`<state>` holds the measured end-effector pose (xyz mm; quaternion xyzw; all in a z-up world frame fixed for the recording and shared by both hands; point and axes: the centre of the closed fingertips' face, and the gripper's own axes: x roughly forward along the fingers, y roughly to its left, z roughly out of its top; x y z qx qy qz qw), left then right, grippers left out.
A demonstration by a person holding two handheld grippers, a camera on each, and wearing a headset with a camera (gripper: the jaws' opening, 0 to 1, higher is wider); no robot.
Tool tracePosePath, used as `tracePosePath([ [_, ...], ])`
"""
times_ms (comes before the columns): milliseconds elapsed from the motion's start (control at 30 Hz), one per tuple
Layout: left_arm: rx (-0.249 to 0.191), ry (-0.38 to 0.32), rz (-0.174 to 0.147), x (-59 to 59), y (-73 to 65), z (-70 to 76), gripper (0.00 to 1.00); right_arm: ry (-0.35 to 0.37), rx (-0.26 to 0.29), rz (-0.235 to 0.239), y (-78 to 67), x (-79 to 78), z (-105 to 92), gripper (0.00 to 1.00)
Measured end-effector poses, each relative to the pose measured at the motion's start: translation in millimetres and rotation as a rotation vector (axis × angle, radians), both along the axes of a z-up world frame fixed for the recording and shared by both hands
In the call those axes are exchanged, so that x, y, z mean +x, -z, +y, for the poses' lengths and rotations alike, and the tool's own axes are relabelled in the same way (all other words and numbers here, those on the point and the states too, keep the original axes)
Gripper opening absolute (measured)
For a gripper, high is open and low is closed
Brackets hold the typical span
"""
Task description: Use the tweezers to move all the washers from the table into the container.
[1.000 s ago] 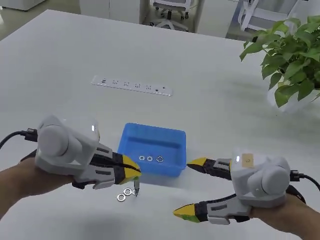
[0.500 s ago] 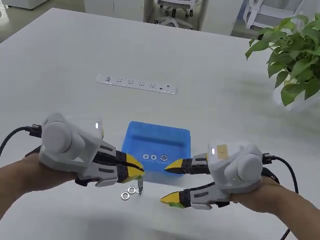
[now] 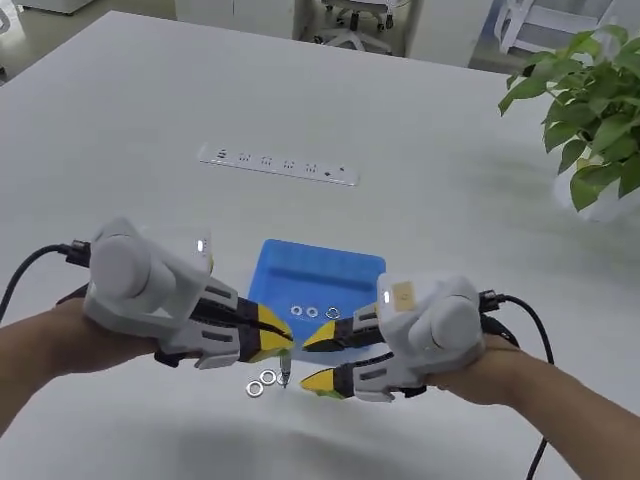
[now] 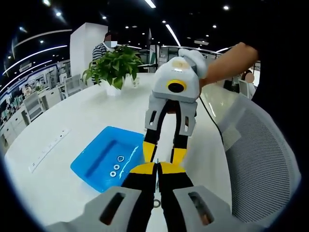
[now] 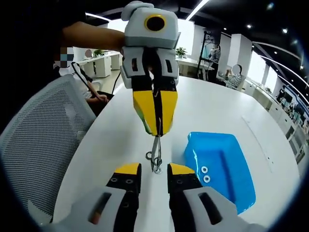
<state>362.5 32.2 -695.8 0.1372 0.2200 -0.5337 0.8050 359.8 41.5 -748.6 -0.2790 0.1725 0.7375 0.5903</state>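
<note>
Washers (image 3: pixel 313 313): three already down in the blue container (image 3: pixel 345 275), flat in a row near its front wall. Roughly halfway, then, by the look of it. Still out on the bench (image 3: pixel 150 100): the loose washers (image 3: pixel 262 383), at least two, touching or nearly so, just in front of the container. Maybe a third tucked by the tweezer tips, too small to call.

Left tongs (image 3: pixel 280 343) pressed together on the tweezers (image 3: pixel 284 373), thin steel legs poking down out of the yellow tips, points right at the loose cluster. In the right gripper view, points seemingly in or on a ring, though impossible to say whether pinched or merely touched. Right tongs (image 3: pixel 307 362) spread, nothing between them, parked just beside the tweezers and facing the left pair. Nothing lifted yet, so this pick and the rest left to go.

Materials now. Small flat metal rings, bright and hard, thin enough to sit flush on the surface; likely slippery and awkward to get under. Bench top pale and smooth with a faint sheen, no grip to speak of. Container a shallow rectangular tray in glossy blue plastic, low walls, rounded corners, open top, an easy drop from above. Tweezers slim, springy-looking, fine-pointed. Tongs tips yellow over black, wedge-shaped. Further back, a white power strip (image 3: pixel 275 165) and a leafy green plant (image 3: pixel 590 110), well apart from the work.
</note>
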Motion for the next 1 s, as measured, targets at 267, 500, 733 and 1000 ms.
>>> tracePosePath([
  [267, 0.002, 0.008, 0.005, 0.0, -0.2, 0.1, 0.05, -0.047, -0.032, 0.000, 11.6, -3.0, 9.1, 0.16],
  [500, 0.001, 0.016, 0.010, -1.2, -0.3, -0.8, 0.05, -0.067, -0.061, -0.016, 21.6, -1.7, 12.4, 0.12],
  [733, 0.004, 0.016, 0.010, 0.7, 1.0, 1.2, 0.05, -0.083, -0.072, -0.020, 24.1, -2.6, 16.0, 0.11],
  [1000, 0.002, 0.019, 0.012, 2.0, 2.2, 0.6, 0.05, -0.088, -0.085, -0.023, 25.3, -2.3, 15.5, 0.10],
])
